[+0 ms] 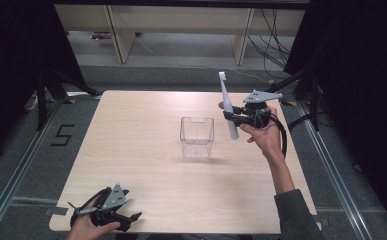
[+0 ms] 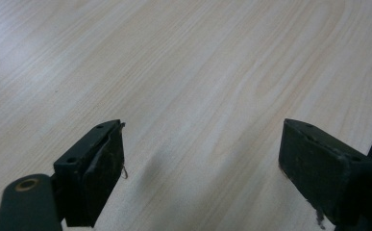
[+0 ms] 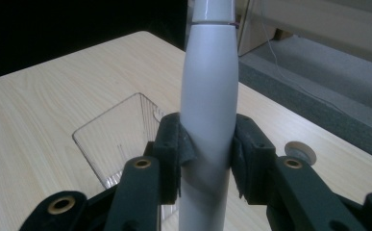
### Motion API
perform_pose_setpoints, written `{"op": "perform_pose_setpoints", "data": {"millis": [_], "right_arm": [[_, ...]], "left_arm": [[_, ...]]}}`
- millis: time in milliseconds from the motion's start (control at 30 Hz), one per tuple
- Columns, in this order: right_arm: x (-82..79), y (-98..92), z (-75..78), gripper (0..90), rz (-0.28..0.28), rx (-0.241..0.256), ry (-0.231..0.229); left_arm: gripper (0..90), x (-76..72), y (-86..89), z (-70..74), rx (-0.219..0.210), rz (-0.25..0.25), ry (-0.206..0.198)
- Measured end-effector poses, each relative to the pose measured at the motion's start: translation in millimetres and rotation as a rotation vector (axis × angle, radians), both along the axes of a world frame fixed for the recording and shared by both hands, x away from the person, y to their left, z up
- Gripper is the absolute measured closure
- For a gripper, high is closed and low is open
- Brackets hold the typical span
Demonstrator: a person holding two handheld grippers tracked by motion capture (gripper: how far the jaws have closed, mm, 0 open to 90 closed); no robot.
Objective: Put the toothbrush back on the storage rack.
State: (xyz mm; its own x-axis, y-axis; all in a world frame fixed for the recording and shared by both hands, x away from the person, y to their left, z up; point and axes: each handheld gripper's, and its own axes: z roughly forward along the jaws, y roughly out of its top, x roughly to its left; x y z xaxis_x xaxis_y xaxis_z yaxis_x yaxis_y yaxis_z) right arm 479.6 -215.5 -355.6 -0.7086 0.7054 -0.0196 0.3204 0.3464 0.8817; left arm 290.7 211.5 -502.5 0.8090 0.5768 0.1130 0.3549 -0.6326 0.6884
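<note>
Right gripper (image 1: 233, 117) is clamped on the electric toothbrush (image 1: 227, 105), lifted just right of the clear bin (image 1: 197, 136). Pickup done; drop-in not yet. Left gripper (image 1: 131, 218) spread, idle near-left.

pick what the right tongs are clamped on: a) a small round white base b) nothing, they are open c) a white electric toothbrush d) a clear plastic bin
c: in the right gripper view the right tongs press from both sides on the white electric toothbrush, which the high view shows lifted above the table beside the clear plastic bin.
</note>
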Motion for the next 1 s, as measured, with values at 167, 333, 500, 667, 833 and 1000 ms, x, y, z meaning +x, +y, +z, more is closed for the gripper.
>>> {"op": "perform_pose_setpoints", "data": {"millis": [167, 333, 500, 667, 833, 1000], "right_arm": [[4.1, 8.2, 8.2, 67.1, 0.018, -0.002, -0.004], [3.3, 14.0, 14.9, 67.1, 0.037, -0.006, -0.013], [3.9, 26.9, 18.5, 67.1, 0.058, 0.005, -0.019], [6.3, 40.5, 19.7, 67.1, 0.087, 0.002, -0.013], [9.4, 54.2, 18.4, 67.1, 0.106, 0.006, 0.008], [11.3, 65.4, 13.7, 67.1, 0.119, -0.008, 0.001]], "left_arm": [[15.6, -0.7, -1.1, -1.0, -0.007, 0.001, 0.004], [15.5, -0.4, -0.5, -0.7, -0.002, 0.003, 0.001], [15.5, -0.5, -0.6, -0.8, -0.004, 0.001, 0.004], [15.5, -0.6, -0.5, -0.7, -0.002, 0.003, 0.002], [15.5, -0.4, -0.2, -0.5, -0.002, -0.002, 0.001], [15.5, -0.3, 0.4, 0.0, 0.004, -0.003, -0.001]]}}
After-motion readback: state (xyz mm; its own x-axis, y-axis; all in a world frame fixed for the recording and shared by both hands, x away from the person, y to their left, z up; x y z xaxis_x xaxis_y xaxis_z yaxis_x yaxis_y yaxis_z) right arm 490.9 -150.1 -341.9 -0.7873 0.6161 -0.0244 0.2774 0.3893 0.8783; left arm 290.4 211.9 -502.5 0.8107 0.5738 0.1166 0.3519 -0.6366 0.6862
